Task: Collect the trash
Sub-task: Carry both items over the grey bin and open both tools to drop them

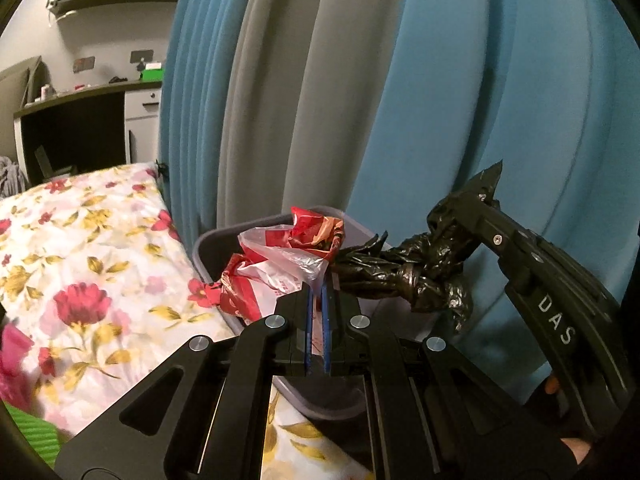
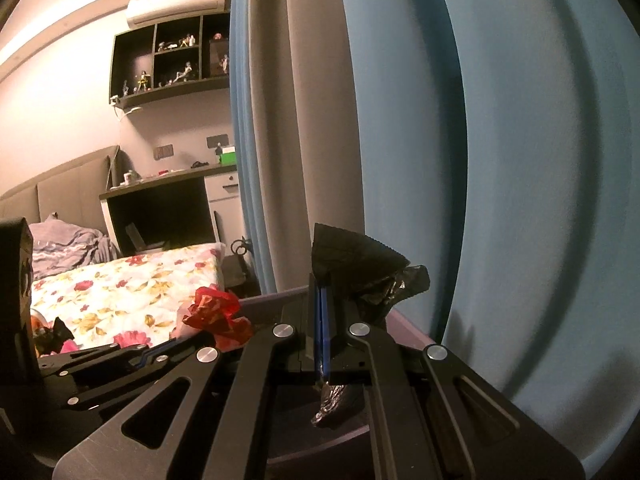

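The left gripper (image 1: 318,292) is pinching a crinkled red-and-white plastic bag (image 1: 280,264); the right gripper (image 2: 322,292) is clamping a knotted, glossy black bag (image 1: 416,276) over the grey bin (image 1: 208,248)

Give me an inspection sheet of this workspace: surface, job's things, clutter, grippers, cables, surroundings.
Surface: bed with floral sheet; a grey bin stands at its edge by the curtain.
Job's things: red-and-white plastic bag over the bin; knotted black trash bag beside it.
Clutter: crumpled grey blanket at the head of the bed; small items on the desk, too small to tell.
Grippers: left gripper shut on the red-and-white plastic bag; right gripper shut on the black trash bag.
Cables: nothing seen.
Surroundings: blue and grey curtain, wall shelf with figurines, air conditioner.
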`<state>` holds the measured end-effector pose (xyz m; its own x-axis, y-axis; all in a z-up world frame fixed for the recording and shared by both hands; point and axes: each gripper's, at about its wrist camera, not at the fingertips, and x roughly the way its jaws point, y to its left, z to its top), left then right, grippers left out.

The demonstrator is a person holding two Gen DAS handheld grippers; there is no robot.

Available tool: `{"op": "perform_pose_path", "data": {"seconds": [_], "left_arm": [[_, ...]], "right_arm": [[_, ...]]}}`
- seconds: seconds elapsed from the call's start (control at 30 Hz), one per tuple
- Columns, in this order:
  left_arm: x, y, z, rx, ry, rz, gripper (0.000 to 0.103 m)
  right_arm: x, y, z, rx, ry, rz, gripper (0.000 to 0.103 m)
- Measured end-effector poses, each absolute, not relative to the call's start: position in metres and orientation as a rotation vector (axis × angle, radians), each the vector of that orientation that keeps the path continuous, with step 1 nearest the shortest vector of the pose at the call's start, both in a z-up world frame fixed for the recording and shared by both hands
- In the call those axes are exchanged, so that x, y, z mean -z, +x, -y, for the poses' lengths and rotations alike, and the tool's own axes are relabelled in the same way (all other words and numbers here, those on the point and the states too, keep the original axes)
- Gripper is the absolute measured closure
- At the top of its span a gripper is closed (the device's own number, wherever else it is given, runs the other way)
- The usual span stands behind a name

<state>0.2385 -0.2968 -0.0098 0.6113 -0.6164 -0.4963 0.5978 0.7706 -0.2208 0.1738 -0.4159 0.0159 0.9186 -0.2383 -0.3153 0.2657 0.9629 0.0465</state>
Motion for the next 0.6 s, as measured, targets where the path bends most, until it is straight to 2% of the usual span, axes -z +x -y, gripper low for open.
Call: {"op": "perform_pose_path", "data": {"seconds": [0.6], "left_arm": [[0.037,0.265,0.313,0.761,-0.06,-0.685,0.098]], "right_arm": [[0.0,0.198,0.433,0.237,0.109,-0.386,0.101]]}}
